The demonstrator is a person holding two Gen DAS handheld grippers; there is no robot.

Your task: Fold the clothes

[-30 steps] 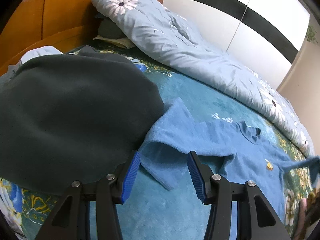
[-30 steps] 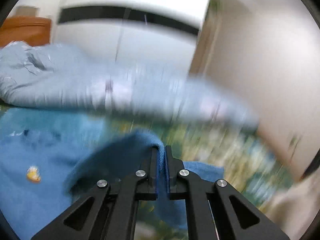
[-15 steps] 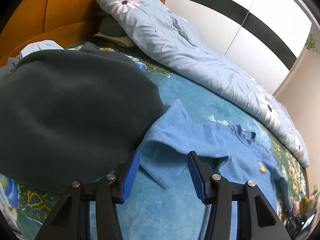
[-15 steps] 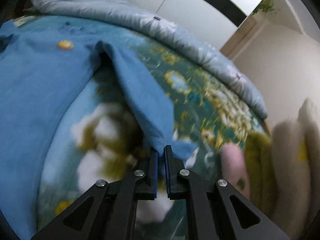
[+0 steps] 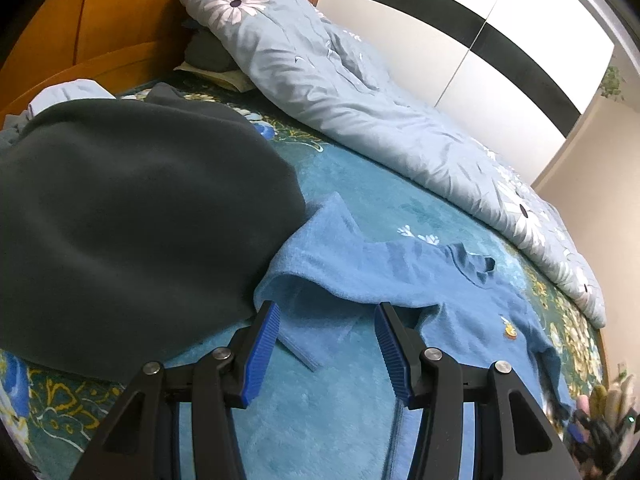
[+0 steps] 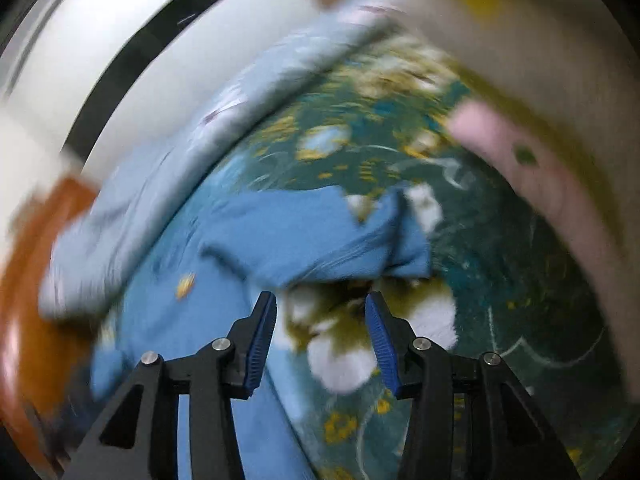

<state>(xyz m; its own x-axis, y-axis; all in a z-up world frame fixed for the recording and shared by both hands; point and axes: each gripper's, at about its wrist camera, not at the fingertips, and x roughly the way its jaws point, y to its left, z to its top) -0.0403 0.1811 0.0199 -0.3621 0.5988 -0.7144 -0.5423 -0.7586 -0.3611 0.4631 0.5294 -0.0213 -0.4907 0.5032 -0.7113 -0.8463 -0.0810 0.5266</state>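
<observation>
A blue sweater (image 5: 420, 276) with a small yellow badge lies spread on the teal bed cover (image 5: 360, 420). Its near sleeve is folded over, and the cuff lies between the fingers of my left gripper (image 5: 326, 310). That gripper is open, its blue pads clear of the cloth. In the blurred right wrist view, the other blue sleeve (image 6: 320, 236) lies crumpled on the cover just beyond my right gripper (image 6: 320, 304). The right jaws are opening, and only the flowered cover shows between them.
A big dark green garment (image 5: 120, 220) covers the bed's left side, touching the sweater's sleeve. A pale blue flowered quilt (image 5: 360, 100) runs along the far side below a wooden headboard (image 5: 100, 20) and white wardrobe doors (image 5: 480, 40). A person's pink and cream sleeve (image 6: 520, 160) shows at right.
My right gripper, which was shut on the blue sleeve, has rolled, sunk toward the bed and parted its jaws. The sleeve now lies loose on the cover. The left gripper stays put.
</observation>
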